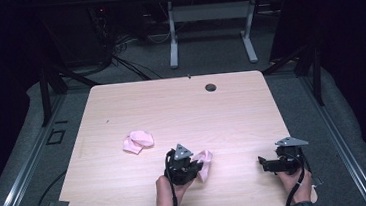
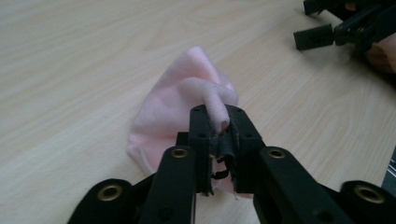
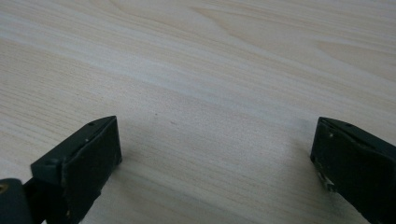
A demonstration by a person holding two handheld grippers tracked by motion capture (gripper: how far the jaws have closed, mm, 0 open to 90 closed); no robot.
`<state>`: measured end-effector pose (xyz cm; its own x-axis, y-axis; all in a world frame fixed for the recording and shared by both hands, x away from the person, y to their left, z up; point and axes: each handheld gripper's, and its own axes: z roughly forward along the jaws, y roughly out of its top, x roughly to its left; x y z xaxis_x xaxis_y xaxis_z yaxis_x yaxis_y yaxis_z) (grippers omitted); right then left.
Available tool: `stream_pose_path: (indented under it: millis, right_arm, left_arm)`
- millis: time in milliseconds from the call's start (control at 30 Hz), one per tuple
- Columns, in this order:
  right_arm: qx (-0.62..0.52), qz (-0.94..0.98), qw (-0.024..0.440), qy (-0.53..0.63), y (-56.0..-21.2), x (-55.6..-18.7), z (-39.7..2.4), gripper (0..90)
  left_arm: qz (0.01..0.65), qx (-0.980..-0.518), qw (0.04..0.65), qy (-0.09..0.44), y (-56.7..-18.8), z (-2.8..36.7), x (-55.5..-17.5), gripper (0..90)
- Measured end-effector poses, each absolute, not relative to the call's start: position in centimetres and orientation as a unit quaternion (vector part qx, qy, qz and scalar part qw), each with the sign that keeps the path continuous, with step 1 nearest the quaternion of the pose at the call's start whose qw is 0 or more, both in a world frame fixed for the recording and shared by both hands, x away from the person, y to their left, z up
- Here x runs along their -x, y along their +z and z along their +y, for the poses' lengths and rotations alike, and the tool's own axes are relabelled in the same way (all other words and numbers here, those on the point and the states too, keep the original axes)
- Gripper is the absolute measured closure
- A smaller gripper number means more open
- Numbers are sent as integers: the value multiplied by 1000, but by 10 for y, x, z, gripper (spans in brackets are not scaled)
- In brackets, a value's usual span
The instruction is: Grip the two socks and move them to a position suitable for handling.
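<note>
Jaws pressed together on our left gripper are pinching a fold of the pink cloth, whose body is spreading beyond the tips onto the wooden table. Our right gripper is hovering near the table's right edge, jaws spread wide over bare wood. We are also seeing a second, smaller pink cloth lying crumpled left of the left gripper, apart from it.

wide bare table across the far half, blocked only by a crumpled pink cloth left of middle, another pink cloth pinched in the left gripper, near edge.
</note>
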<state>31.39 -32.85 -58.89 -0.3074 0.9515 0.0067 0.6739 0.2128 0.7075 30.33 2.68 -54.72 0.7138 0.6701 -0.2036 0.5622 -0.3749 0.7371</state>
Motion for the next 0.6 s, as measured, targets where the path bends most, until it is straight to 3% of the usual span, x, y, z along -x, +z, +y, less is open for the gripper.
stream_pose_path:
  millis: [167,233,333,600]
  right_arm:
    - [-545,747,224,309,-589,-314,-329,13]
    - [-545,746,224,311,-589,-314,-328,13]
    - [-546,746,223,310,-589,-314,-328,14]
    - [-532,749,184,350,-583,-309,-326,49]
  left_arm:
    - [376,-827,412,68,-554,27,-300,430]
    - [373,-824,420,74,-548,33,-297,340]
    - [379,-819,424,79,-540,48,-296,266]
    - [406,-811,411,92,-534,80,-309,248]
